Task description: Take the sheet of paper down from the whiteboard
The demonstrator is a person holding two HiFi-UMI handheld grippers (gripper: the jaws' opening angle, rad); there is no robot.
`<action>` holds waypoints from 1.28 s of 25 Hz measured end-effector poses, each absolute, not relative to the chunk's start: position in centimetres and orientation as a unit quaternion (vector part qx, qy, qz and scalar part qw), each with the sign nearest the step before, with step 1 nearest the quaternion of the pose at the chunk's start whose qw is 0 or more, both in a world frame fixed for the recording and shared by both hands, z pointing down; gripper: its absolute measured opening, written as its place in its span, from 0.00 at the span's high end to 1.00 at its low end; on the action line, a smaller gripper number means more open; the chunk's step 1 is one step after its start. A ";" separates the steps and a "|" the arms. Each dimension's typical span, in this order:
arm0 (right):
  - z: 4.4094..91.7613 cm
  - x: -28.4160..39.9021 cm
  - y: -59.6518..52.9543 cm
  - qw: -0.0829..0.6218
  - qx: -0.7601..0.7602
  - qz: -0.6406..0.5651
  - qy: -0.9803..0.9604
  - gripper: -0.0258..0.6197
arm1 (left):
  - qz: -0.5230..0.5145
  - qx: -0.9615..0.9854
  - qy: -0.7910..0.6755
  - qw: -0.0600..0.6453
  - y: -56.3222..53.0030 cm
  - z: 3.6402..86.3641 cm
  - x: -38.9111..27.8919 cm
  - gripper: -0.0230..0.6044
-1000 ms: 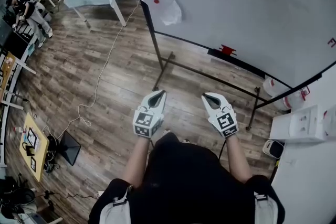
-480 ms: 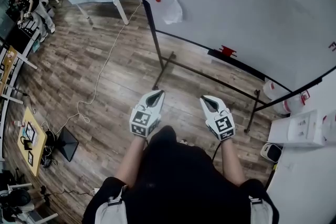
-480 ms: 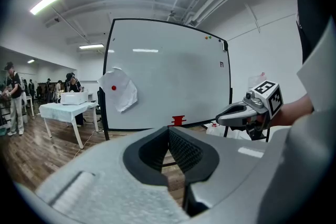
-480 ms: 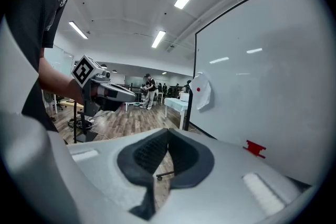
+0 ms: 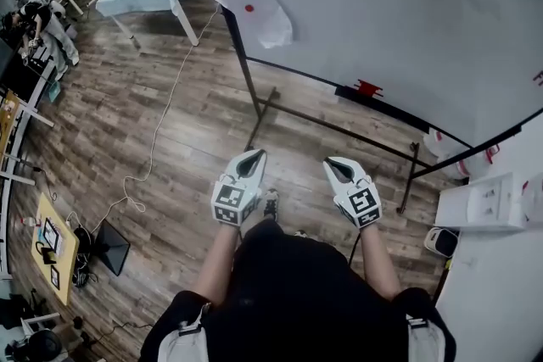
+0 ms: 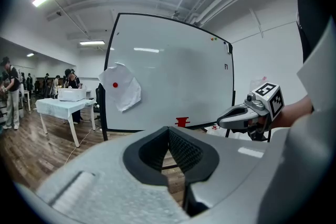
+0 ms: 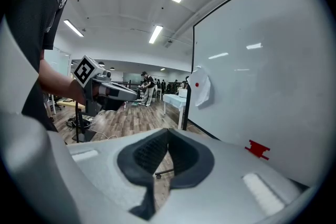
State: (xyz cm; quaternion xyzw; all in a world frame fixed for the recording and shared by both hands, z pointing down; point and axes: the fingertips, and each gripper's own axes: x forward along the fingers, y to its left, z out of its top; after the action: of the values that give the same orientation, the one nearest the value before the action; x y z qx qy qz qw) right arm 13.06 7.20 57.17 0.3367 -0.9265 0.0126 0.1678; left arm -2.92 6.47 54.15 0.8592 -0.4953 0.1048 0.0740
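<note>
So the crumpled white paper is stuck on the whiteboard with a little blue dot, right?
Not quite. The left gripper view shows the crumpled white sheet of paper stuck on the big white whiteboard with a little round red dot, not a blue one.

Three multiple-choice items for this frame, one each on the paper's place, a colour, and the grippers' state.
1. Where on the whiteboard is the sheet of paper?
A. by its left edge
B. at its centre
C. by its right edge
2. What colour is the round magnet on it?
A. blue
B. red
C. green
3. How are the left gripper and right gripper?
A. both shut, empty
B. both wide open
C. left shut on the sheet
Answers: 1 A, it overlaps the board's left frame; 2 B, a red dot; 3 A, jaws together, nothing between.
</note>
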 end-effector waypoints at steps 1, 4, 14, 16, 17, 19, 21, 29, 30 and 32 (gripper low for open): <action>57.2 12.7 6.5 0.169 0.337 0.013 -0.926 0.95 | 0.103 0.860 -0.495 0.075 5.7 54.2 -3.2 0.95; 57.3 11.5 4.5 0.174 0.340 0.012 -0.924 0.95 | 0.102 0.861 -0.491 0.078 3.4 54.4 -4.4 0.95; 57.8 8.5 -0.5 0.197 0.350 0.018 -0.916 0.95 | 0.090 0.865 -0.483 0.100 -2.9 55.4 -8.0 0.95; 58.2 7.9 -1.3 0.203 0.353 0.021 -0.913 0.95 | 0.091 0.865 -0.482 0.107 -3.8 56.0 -8.8 0.95; 58.4 7.5 -1.7 0.206 0.354 0.022 -0.912 0.95 | 0.090 0.865 -0.482 0.110 -4.2 56.3 -9.3 0.95; 58.6 6.6 -2.5 0.211 0.353 0.022 -0.911 0.95 | 0.089 0.864 -0.482 0.114 -5.1 56.6 -10.4 0.95; 58.7 5.7 -3.2 0.216 0.353 0.021 -0.910 0.95 | 0.086 0.864 -0.481 0.117 -5.9 56.8 -11.3 0.95; 58.1 2.5 -6.9 0.224 0.360 0.008 -0.906 0.95 | 0.071 0.866 -0.477 0.131 -9.5 57.2 -14.7 0.95; 58.2 2.1 -7.2 0.225 0.362 0.009 -0.905 0.95 | 0.071 0.867 -0.475 0.131 -9.9 57.2 -15.1 0.95; 58.4 1.3 -7.8 0.228 0.364 0.008 -0.903 0.95 | 0.069 0.868 -0.474 0.129 -10.7 57.2 -16.1 0.95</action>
State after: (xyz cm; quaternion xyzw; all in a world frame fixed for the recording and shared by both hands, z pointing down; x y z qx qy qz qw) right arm 1.35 -7.81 58.39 0.3642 -0.9029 0.0079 0.2282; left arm -16.09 -10.74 57.20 0.8683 -0.4740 0.0686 0.1291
